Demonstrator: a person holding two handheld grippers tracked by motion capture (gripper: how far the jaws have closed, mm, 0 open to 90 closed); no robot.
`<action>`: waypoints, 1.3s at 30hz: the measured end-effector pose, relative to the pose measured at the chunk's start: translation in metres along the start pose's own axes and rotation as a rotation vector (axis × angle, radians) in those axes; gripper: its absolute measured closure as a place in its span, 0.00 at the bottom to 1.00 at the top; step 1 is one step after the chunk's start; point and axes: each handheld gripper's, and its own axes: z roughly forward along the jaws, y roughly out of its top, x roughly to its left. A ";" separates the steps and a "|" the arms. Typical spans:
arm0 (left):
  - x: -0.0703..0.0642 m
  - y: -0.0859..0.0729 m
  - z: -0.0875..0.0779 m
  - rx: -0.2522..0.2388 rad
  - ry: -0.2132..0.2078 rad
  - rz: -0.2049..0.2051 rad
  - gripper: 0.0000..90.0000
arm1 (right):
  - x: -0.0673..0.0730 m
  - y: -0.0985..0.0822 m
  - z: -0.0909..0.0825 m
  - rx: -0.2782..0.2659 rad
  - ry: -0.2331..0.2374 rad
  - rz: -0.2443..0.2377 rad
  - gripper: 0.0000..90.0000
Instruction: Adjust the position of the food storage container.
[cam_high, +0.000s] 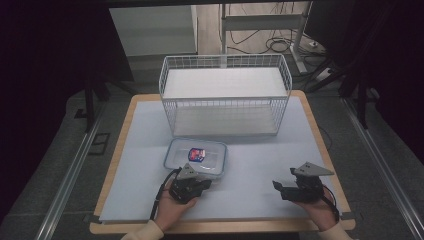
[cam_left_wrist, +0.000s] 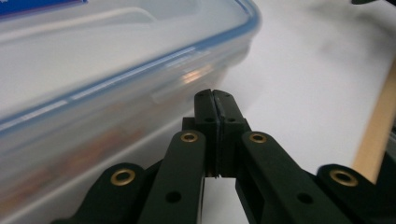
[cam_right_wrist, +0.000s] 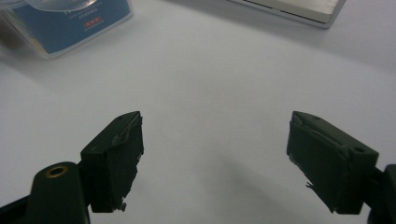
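A clear plastic box (cam_high: 196, 159) with a blue-rimmed lid and a blue label on top lies on the white mat, in front of the wire basket. My left gripper (cam_high: 204, 183) sits at the box's near edge. In the left gripper view its jaws (cam_left_wrist: 215, 95) are pressed together with nothing between them, the tips close beside the box's side wall (cam_left_wrist: 116, 74); whether they touch it I cannot tell. My right gripper (cam_high: 276, 185) rests at the near right of the mat. Its jaws (cam_right_wrist: 215, 135) stand wide apart over bare mat, with the box's labelled corner (cam_right_wrist: 70, 23) farther off.
A white wire basket (cam_high: 225, 59) stands on its side at the back of the table, its open face towards me. The white mat (cam_high: 260, 165) covers most of the wooden tabletop (cam_high: 320, 145). Table legs and cables lie beyond the far edge.
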 end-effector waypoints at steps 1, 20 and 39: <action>-0.001 0.000 -0.002 -0.004 -0.008 0.000 0.99 | 0.000 0.000 0.000 0.000 0.000 0.000 0.21; 0.113 0.000 -0.094 -0.179 0.209 -0.240 1.00 | -0.001 0.001 -0.001 -0.002 -0.014 0.000 0.21; 0.147 -0.014 -0.065 -0.071 0.187 -0.326 1.00 | -0.002 0.000 0.000 0.004 -0.015 -0.007 0.21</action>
